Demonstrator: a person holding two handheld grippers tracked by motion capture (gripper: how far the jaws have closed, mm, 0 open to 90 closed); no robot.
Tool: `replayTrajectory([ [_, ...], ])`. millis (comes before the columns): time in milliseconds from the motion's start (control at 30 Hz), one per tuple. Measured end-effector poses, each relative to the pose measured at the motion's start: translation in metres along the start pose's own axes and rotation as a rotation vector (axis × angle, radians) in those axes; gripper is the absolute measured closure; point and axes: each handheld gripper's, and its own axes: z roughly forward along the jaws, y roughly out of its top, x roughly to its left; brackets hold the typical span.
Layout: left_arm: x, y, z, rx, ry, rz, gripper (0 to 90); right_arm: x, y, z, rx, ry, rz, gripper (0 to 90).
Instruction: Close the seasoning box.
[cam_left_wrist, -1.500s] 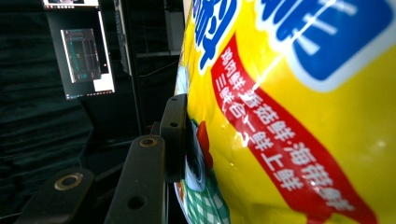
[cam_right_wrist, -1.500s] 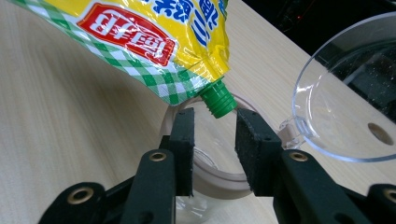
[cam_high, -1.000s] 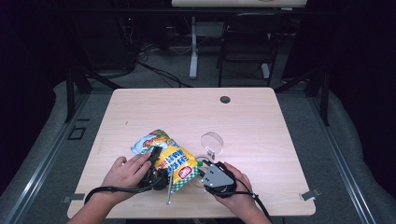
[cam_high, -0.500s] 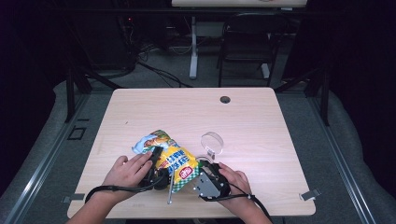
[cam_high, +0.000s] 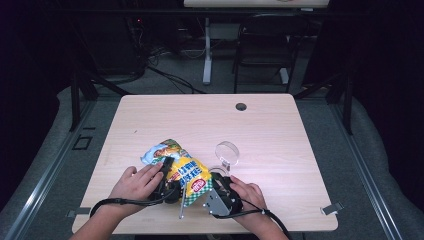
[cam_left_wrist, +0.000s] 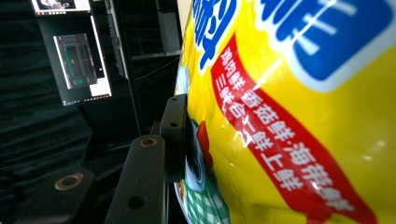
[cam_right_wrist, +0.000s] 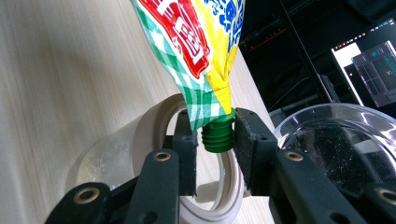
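Pouch (cam_high: 176, 165), yellow with blue and red print and a green-checked end, lies on the table (cam_high: 280, 130) near its front edge, between the person's two hands. Left gripper (cam_high: 165, 176) clamps the pouch's body; in the left gripper view one jaw presses flat against the foil (cam_left_wrist: 289, 102), the other hidden behind it. Right gripper (cam_right_wrist: 215, 140) has its jaws closed on the green spout (cam_right_wrist: 217, 135) at the checked end. Beyond the spout sits a tape roll (cam_right_wrist: 154, 154), and beside it a clear dish (cam_high: 227, 151).
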Motion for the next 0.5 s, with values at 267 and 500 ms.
replayTrajectory([
  [267, 0.0005, -0.0002, -0.0011, -0.001, 0.02, 0.021, 66.5, 0.0028, -0.0011, 0.0008, -0.024, -0.002, 0.049, 70.6],
  [500, 0.0034, 0.0013, -0.0038, 0.018, 0.027, 0.061, 66.5, 0.0042, -0.0011, 0.0006, -0.033, -0.016, 0.061, 70.6],
])
